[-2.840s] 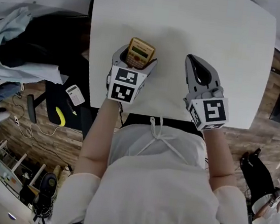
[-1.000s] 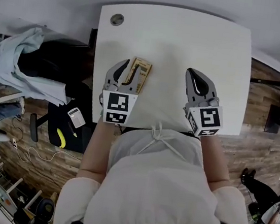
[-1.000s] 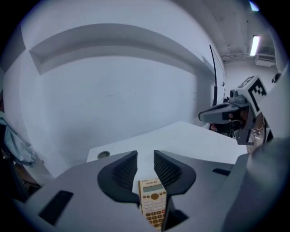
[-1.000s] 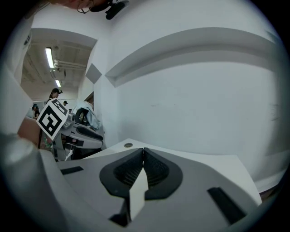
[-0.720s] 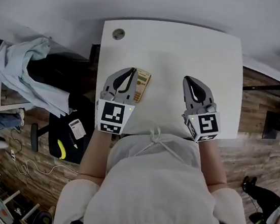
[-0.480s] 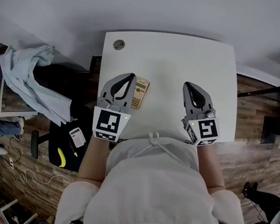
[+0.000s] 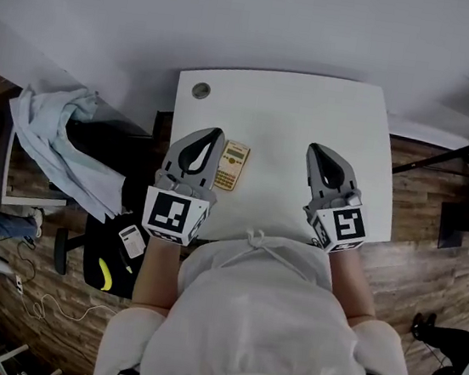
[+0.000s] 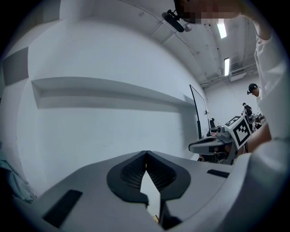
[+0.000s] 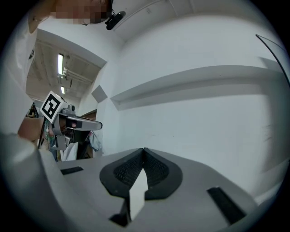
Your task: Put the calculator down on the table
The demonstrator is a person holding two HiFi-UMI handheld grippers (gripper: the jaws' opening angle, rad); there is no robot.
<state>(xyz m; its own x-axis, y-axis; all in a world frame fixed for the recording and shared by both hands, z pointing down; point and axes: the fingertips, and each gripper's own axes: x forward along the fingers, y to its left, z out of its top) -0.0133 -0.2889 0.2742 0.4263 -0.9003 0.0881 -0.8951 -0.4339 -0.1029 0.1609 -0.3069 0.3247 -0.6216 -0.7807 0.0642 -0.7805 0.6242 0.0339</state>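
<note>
The left gripper (image 7: 210,134) let go of the calculator (image 7: 231,165). It now lies on the table (image 7: 312,115), at that gripper's 3 o'clock. The jaws have shut empty and lifted away.

In the head view, the calculator (image 7: 231,166) lies on the table (image 7: 287,112) left of frame centre, just right of the left gripper (image 7: 211,134) (the right gripper (image 7: 318,150) hangs well apart, right of centre), below the grommet (image 7: 200,90) in the table's upper-left corner.
</note>
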